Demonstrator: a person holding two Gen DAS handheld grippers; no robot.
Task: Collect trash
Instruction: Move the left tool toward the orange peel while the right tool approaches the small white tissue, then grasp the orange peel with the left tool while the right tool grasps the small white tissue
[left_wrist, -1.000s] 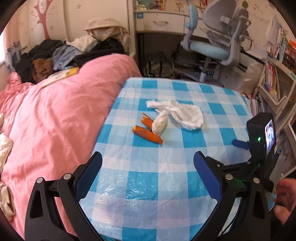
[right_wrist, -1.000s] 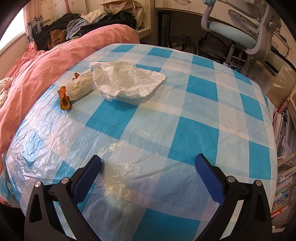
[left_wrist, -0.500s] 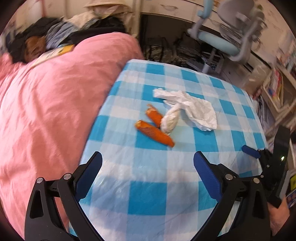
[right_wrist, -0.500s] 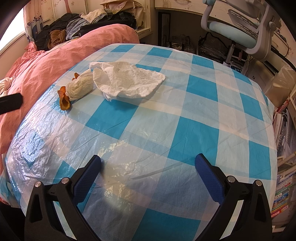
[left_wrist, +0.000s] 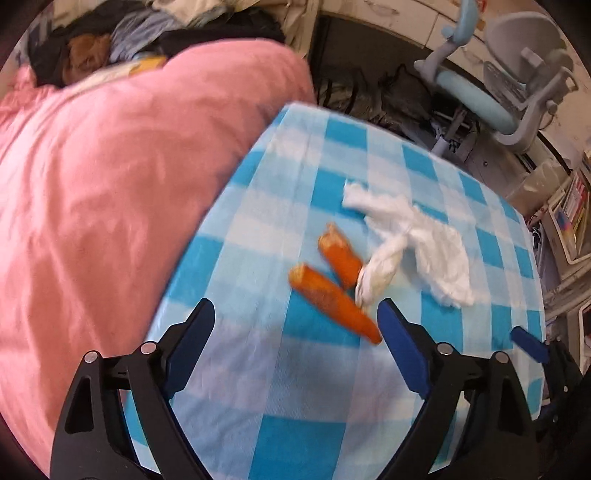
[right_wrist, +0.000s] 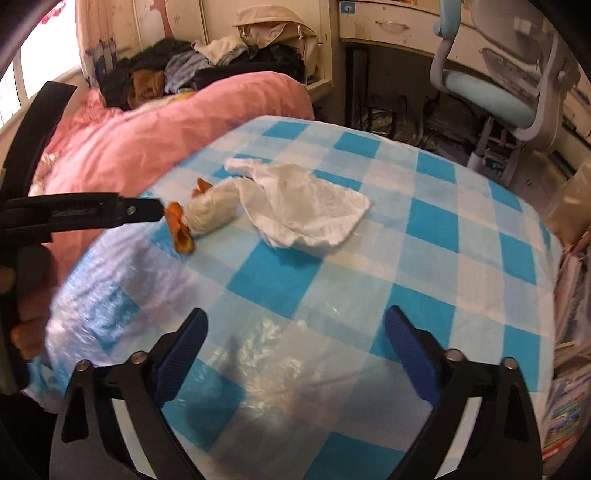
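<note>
The trash lay on the tabletop (left_wrist: 280, 417), which was covered in a blue and white checked plastic sheet, towards its left side near the pink bedding (left_wrist: 110, 184). There were two orange carrot pieces (left_wrist: 334, 302), each with a pale, ragged broken end; they lay side by side at a slant, the nearer one longer and tapering to a point. Touching them on the right was a tissue wad (left_wrist: 380, 273), white and twisted into a stubby roll. Just beyond it spread a crumpled white plastic bag (left_wrist: 417, 236), flattened and wrinkled, with one corner reaching towards the far edge of the tabletop. The left view was blurred, so finer surface detail could not be told.

The left tongs (left_wrist: 295, 343) stood wide apart, having just narrowed a little, and held nothing. Their tips hung just short of the carrot pieces, and the pointed end of the longer piece lay close beside the right fingertip (left_wrist: 391, 325); whether it touched could not be told. In the right view one black finger of these tongs reached in from the left, its tip right at the carrot.

The right tongs (right_wrist: 293, 334) were also wide apart after the same slight narrowing, empty, over bare tabletop well short of the bag. A hand (right_wrist: 26, 314) gripped the left tool at the left edge.
</note>
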